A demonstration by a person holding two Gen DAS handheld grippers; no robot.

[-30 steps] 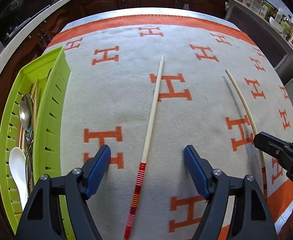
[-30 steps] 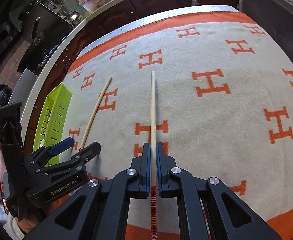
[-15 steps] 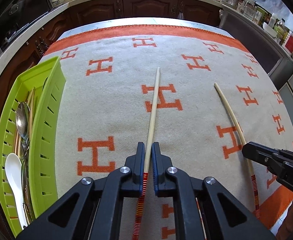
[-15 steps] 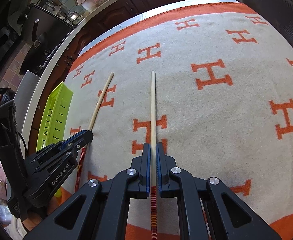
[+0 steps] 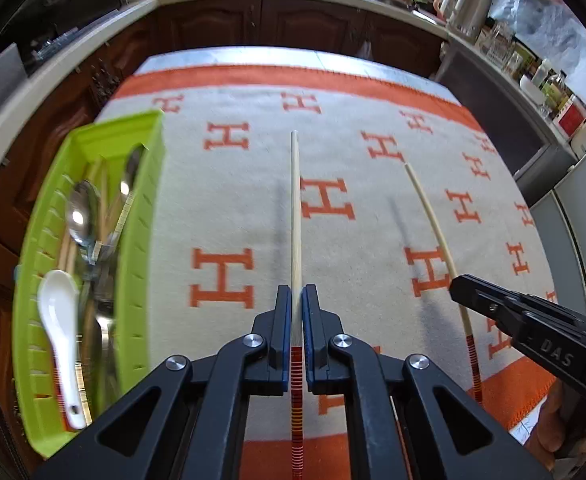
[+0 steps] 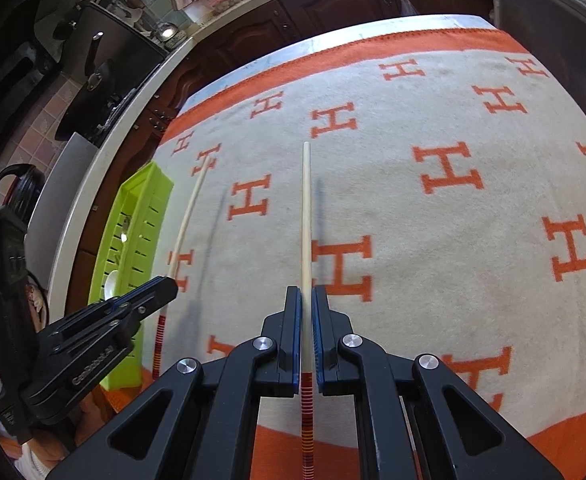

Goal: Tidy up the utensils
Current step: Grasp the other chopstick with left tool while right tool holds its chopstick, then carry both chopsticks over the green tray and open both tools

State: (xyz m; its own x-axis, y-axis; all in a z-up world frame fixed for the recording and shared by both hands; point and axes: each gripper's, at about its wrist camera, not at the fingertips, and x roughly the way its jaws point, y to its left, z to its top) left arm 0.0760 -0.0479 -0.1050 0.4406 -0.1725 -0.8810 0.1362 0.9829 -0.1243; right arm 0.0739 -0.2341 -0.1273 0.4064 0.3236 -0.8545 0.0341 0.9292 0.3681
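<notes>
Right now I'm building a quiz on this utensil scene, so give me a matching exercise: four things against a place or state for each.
Things:
1. left tongs
2. right tongs
3. white spoon
4. green tray

Places or states:
A. lying in the tray
B. at the blanket's left edge
C. shut on the left chopstick
D. shut on the right chopstick

Pairs: 1-C, 2-D, 3-A, 4-B

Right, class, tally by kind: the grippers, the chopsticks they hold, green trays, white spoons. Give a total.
Grippers: 2, left gripper and right gripper
Chopsticks held: 2, left chopstick and right chopstick
Green tray: 1
White spoon: 1
Total: 6
</notes>
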